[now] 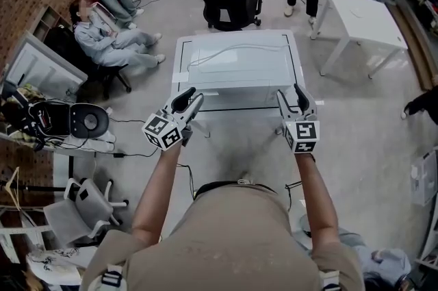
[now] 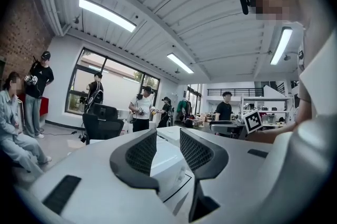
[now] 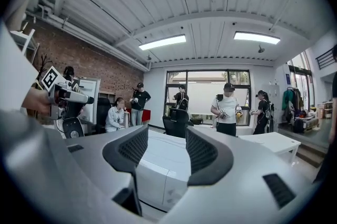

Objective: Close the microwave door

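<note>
The white microwave [image 1: 236, 64] is seen on the tabletop [image 1: 236, 122] at 12 o'clock. Left tongs [image 1: 195, 95] and right tongs [image 1: 289, 94] are held open, with nothing gripped. The door [image 3: 150, 183] looks shut, so little seems left.

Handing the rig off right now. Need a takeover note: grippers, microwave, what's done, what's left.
Left gripper: open, nothing between its jaws, held near the front left corner of the white box-shaped microwave.
Right gripper: open, empty, near the front right corner.
Microwave: on the white table, front facing the person.
Done: the door looks flush with the front; no view shows a panel swung out.
Left: likely only a check that it is latched; the seam is too small to judge.
</note>
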The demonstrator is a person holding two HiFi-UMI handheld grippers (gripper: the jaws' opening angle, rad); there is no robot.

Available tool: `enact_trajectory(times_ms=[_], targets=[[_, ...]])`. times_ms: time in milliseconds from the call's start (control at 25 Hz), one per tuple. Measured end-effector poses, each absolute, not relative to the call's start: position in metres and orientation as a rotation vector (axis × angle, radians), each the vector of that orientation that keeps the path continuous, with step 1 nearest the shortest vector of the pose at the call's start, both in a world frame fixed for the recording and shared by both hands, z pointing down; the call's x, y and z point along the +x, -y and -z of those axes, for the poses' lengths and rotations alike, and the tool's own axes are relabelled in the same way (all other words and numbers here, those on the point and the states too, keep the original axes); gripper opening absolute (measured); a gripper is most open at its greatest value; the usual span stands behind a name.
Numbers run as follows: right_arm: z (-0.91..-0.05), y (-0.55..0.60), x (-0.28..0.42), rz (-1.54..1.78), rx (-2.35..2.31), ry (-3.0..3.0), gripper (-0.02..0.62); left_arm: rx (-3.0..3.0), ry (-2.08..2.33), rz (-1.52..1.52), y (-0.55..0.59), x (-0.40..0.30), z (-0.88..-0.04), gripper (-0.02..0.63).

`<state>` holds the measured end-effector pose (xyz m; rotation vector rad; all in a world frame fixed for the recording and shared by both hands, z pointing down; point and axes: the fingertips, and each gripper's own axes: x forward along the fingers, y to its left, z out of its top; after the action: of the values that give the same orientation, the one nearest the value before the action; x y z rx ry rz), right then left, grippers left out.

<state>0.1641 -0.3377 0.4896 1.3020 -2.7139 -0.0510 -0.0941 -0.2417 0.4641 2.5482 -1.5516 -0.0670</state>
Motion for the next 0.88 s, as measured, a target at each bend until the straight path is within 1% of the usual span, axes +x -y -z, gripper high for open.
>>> enact_trajectory(times_ms=[480,880], targets=[[-0.486,0.334,0.165,0.080,1.269,2.722,0.209,2.560,1.569,0.061,0.237,-0.095,-0.461,0.135],[-0.499,0.323,0.158,0.200,1.156,2.609,0.196,2.553,1.538,0.048,0.233,-0.083,-0.471,0.135]])
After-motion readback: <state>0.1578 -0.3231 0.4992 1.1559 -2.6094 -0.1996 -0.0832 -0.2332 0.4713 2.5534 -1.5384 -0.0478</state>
